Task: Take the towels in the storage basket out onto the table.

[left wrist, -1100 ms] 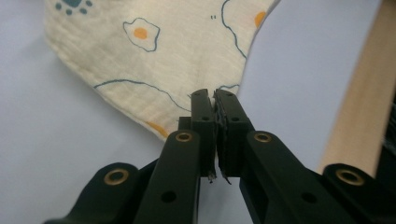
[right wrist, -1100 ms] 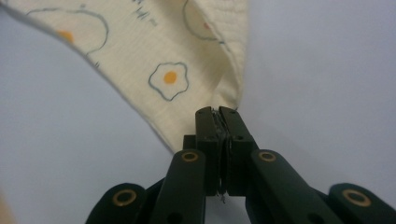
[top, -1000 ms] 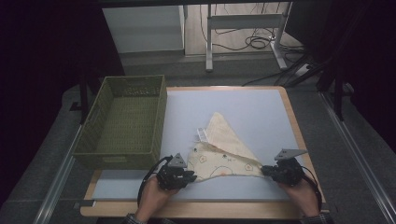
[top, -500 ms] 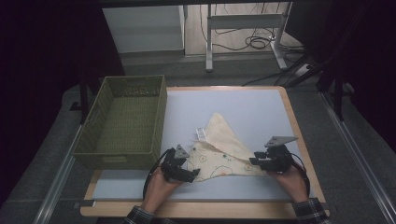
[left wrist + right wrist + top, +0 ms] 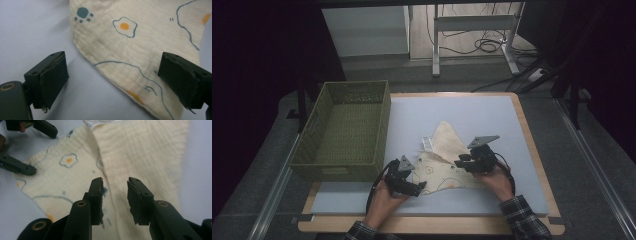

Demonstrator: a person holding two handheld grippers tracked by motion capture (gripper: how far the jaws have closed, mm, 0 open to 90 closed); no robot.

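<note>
A cream muslin cloth [image 5: 447,160] lies on the pale blue mat of the desk [image 5: 492,115], just right of the green woven basket [image 5: 344,130] and between the two hands. It is folded into a rough triangle whose point faces away from the person, with one flap laid over the printed layer. A small white tag shows at its left edge in the high view.

The left gripper view shows the weave and print close up: fried eggs with orange yolks, a dark blue paw mark, and curved blue lines. The left tongs [image 5: 120,82] have just been opening and stand wide, the cloth's rounded corner lying between the jaws, untouched by the pads.

The right gripper view shows the fold line where the plain flap overlaps the printed side. The right tongs [image 5: 115,195] have just been closing and stand narrow over that fold, gripping nothing.
</note>
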